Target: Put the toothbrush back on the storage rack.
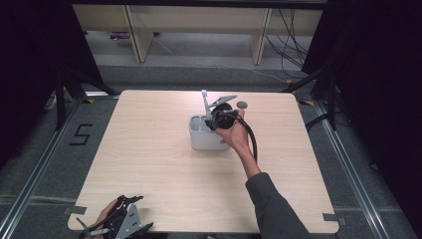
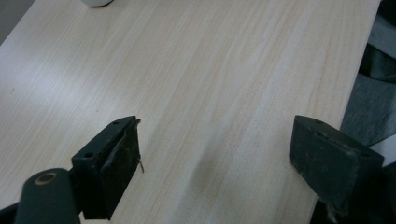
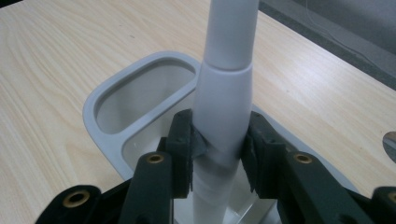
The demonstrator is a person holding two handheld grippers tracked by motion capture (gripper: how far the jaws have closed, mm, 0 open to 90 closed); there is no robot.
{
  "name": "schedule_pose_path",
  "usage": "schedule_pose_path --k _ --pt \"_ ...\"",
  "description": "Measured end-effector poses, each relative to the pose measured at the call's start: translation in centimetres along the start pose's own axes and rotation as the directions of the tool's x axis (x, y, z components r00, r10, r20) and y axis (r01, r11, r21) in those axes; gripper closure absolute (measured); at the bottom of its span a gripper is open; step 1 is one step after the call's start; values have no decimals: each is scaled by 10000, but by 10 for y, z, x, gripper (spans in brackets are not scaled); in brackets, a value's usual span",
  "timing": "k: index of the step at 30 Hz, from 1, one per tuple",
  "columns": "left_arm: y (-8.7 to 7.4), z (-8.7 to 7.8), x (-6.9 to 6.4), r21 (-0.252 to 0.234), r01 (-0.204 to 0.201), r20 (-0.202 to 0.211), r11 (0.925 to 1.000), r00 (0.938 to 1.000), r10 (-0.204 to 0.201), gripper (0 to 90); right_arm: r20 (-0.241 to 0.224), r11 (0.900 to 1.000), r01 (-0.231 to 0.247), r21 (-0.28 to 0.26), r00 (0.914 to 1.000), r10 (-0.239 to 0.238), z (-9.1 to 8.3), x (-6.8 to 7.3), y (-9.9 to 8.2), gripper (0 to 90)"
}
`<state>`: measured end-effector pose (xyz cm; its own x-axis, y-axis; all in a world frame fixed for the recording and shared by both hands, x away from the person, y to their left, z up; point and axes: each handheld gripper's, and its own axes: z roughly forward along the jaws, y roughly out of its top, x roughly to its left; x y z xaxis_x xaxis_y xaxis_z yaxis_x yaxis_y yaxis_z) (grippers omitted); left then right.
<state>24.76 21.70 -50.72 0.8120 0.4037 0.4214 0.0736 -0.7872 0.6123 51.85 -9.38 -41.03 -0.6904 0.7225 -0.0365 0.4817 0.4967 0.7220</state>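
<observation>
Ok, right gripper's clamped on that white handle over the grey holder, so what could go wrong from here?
1. The right gripper grips the white handle low down, with most of its length above the jaws, so it may tilt or slip.
2. The handle stands in the grey holder beside the divider; moving sideways could catch the wall and drag or tip the holder.
3. The left gripper rests open at the table's near edge, too far off to steady the holder.

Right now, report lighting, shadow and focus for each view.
High view: the table is evenly lit, surroundings dark, picture soft. Left gripper view: a faint shadow on the wood between the open jaws of the left gripper, which look dim. Right gripper view: the white handle and grey holder are fairly sharp, the right gripper close up and softer.
</observation>
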Motion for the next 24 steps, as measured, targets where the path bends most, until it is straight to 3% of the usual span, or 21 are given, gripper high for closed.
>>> schedule_pose_path --k 3,4,6,7,8,9,13,17,20,24 --pt "0 0 0 3 10 12 10000 10000 -10 158 -127 10000 97 -6 9999 -97 1 -1 0 664" --pt "0 1 -1 -39 59 -34 10000 10000 -59 159 -174 9999 -102 6 9998 102 1 0 -1 664" --pt "0 1 -1 -18 32 -32 10000 10000 -32 158 -139 10000 66 40 9999 -65 2 -1 -2 665" --pt "0 1 -1 -20 43 -24 10000 10000 -43 158 -130 9998 -183 49 9997 184 3 1 -3 664" --pt "0 1 -1 -15 32 -26 10000 10000 -32 158 -137 9997 -104 242 9998 107 2 1 -2 663" --pt "0 1 -1 -16 33 -29 10000 10000 -33 158 -92 9999 89 130 9999 -88 3 -1 -3 660" --pt "0 0 0 84 13 24 10000 10000 -14 158 -242 9996 -44 -289 9997 37 1 -1 -2 629" --pt "0 0 0 76 3 35 10000 10000 -3 158 -248 9996 -240 -170 9994 235 -2 0 -2 604" --pt "0 0 0 75 13 50 10000 10000 -13 158 -265 9996 -104 -274 9996 96 -3 -1 -2 525" --pt "0 0 0 101 -10 86 9999 10000 9 158 -417 9984 -403 -389 9984 387 -8 1 -1 438"
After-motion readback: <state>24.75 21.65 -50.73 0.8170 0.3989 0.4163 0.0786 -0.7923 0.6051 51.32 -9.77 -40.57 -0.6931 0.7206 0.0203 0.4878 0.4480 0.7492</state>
